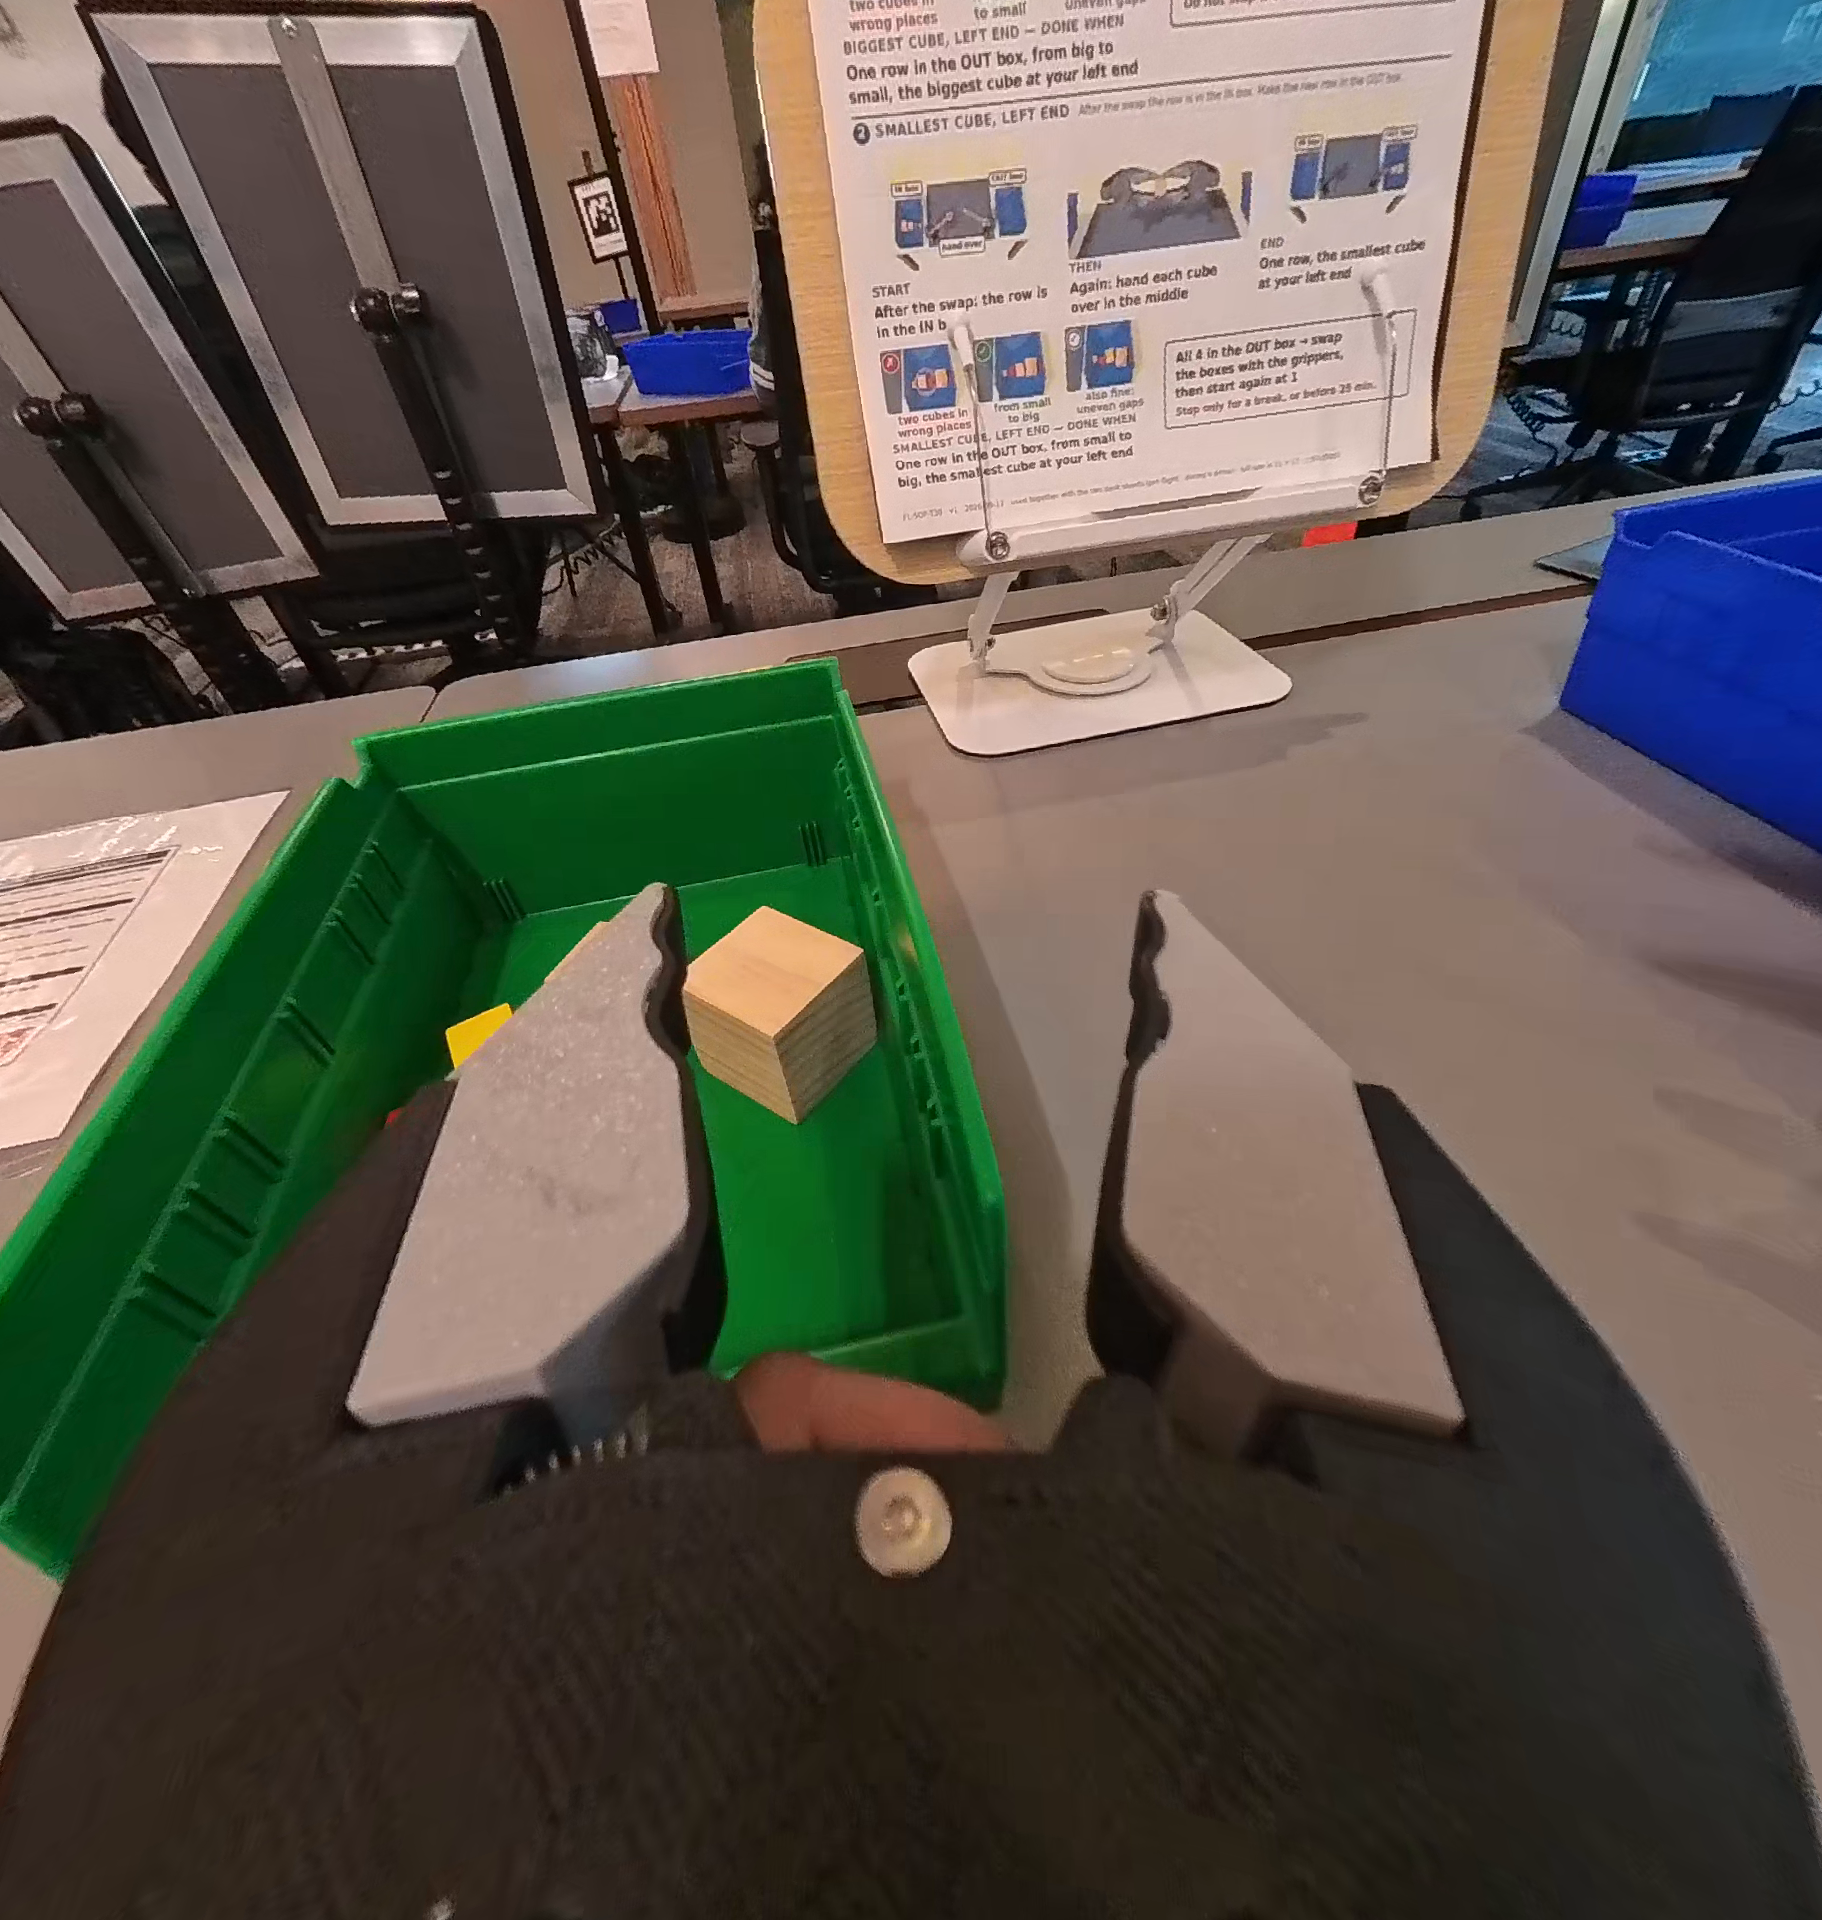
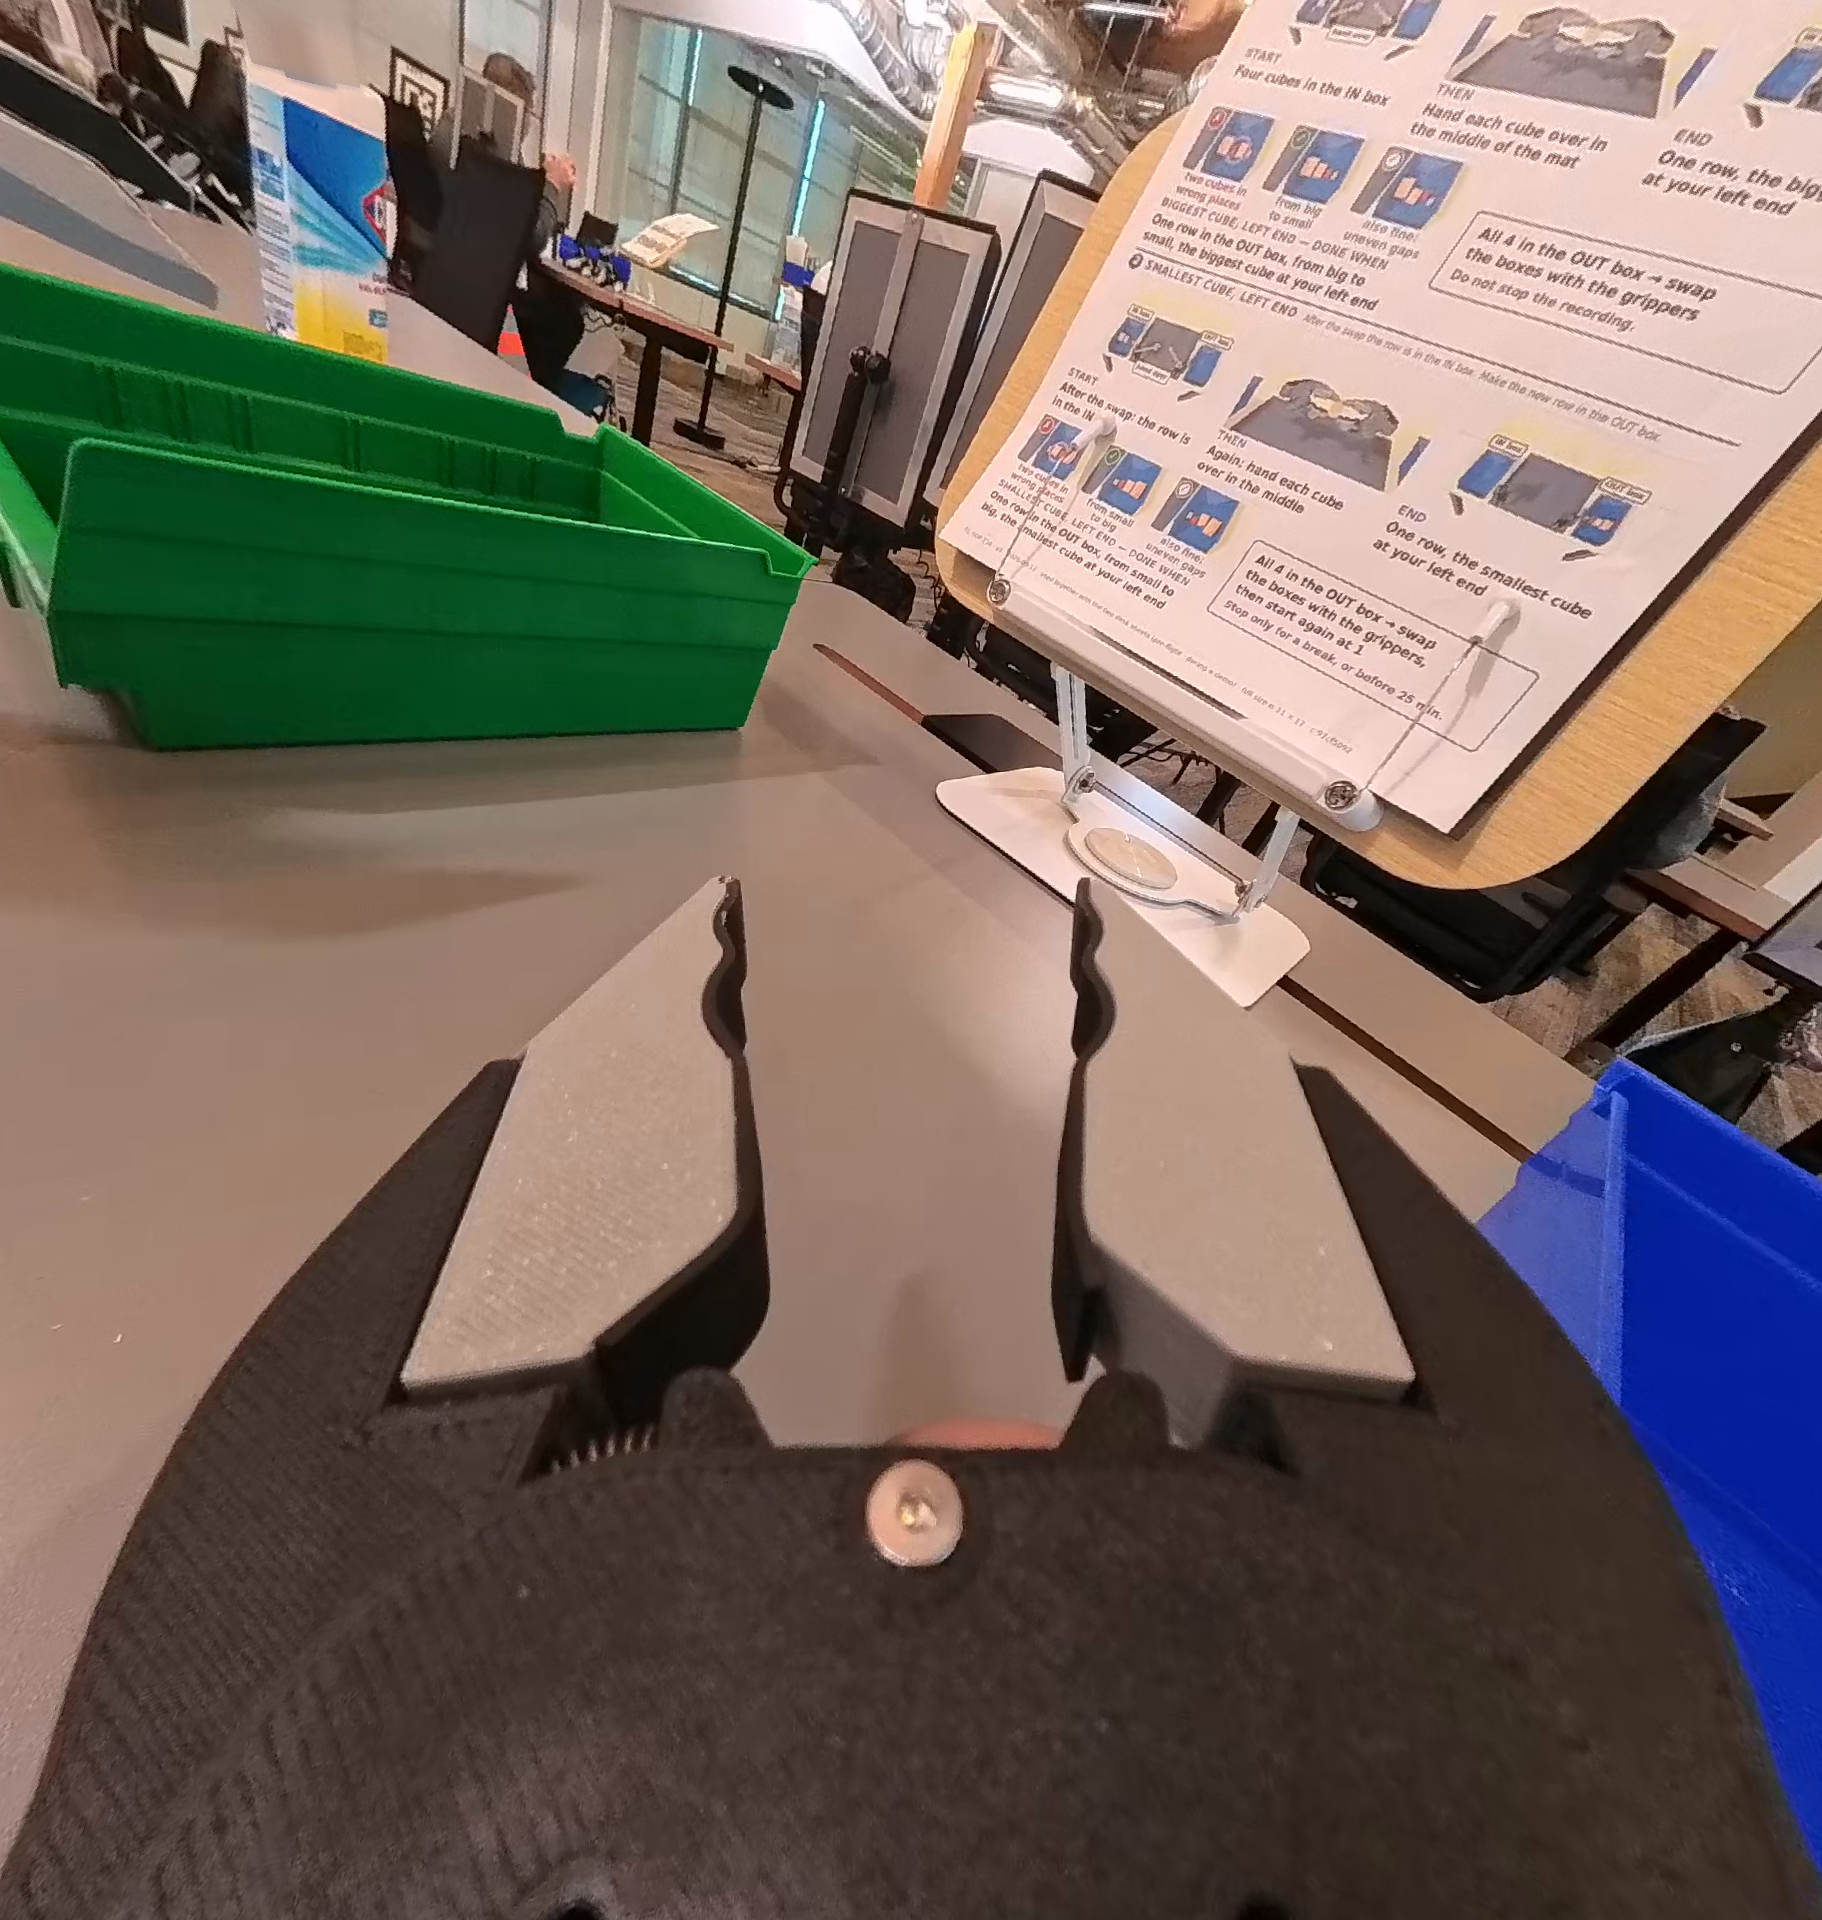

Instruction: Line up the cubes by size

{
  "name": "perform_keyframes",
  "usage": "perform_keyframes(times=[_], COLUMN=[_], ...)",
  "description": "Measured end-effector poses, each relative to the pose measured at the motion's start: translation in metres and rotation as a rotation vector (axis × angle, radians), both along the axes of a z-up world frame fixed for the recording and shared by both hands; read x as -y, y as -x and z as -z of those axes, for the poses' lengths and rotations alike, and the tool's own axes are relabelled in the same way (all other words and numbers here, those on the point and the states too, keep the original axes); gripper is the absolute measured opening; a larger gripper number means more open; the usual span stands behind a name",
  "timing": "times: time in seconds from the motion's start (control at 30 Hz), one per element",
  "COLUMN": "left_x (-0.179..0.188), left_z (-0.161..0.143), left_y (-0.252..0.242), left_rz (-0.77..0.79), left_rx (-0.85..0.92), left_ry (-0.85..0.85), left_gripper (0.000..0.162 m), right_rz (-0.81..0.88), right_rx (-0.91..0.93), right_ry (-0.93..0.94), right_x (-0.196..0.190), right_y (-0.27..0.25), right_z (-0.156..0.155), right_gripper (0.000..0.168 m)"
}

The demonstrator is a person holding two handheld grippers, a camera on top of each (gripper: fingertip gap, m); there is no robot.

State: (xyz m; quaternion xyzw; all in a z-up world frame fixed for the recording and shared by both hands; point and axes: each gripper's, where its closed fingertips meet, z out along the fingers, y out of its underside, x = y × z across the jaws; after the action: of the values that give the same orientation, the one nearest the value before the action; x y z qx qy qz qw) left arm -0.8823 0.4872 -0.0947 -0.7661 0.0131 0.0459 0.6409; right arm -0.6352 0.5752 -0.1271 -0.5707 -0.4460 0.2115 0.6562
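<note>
Item: left tongs (image 1: 907,914), grey wedge fingers on a black body; jaws wide apart, holding nothing; poised above the near end of the open green plastic bin (image 1: 626,758), straddling its right wall, left finger (image 1: 564,1122) over the interior, right finger over the grey counter (image 1: 1406,831).

Item: pale wooden cube with visible grain (image 1: 779,1010); resting on the bin floor close to the right wall, just beside the left fingertip, not gripped; a small yellow cube (image 1: 478,1031) and a trace of red lie mostly hidden behind the left finger; how many cubes are there cannot be told.

Item: right tongs (image 2: 907,914); jaws apart and empty, low over bare counter; blue plastic bin (image 2: 1738,1351) at its right; white instruction sheet on a wooden stand (image 2: 1509,416) beyond.

Hazards, judged: descending as aligned, the right finger strikes the bin wall and shoves the bin; little clearance between cube and wall, so a finger may jam or tip the cube; the hidden cubes invite a wrong size choice; a corner-on grip may let the smooth wood twist free.
</note>
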Motion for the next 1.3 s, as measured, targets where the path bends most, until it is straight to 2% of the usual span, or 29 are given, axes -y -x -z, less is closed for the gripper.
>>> perform_keyframes(times=[0.93, 1.3], left_x=[-0.001, -0.004], left_z=[0.003, 0.003], left_y=[-0.003, 0.020], left_rz=[0.015, -0.032], left_rx=[-0.026, -0.025], left_ry=[0.007, 0.018], left_gripper=[0.084, 0.084], right_rz=[-0.002, -0.023], right_rx=[-0.001, -0.010], right_ry=[-0.003, -0.009], right_x=[0.000, 0.005], right_y=[0.000, 0.002], right_z=[-0.001, -0.004], right_gripper=[0.061, 0.061])
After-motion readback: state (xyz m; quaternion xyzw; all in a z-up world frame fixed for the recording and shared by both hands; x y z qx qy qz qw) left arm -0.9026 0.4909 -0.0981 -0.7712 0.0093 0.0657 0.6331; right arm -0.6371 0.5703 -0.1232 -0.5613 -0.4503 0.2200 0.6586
